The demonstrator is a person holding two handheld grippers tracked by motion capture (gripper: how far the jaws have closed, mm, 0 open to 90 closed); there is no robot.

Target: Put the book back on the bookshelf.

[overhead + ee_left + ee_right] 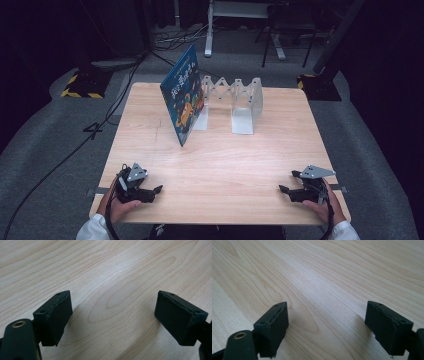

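One book (182, 100), one bookend rack (235, 100), two tongs (150, 192)

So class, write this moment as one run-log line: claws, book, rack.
left claw: open, empty | right claw: open, empty | book: upright, leaning on rack | table: wood

White sleeves, each black gripper (159, 189) (282, 189) with grey three-cornered top plate, black cable, brass-ringed screw holes.
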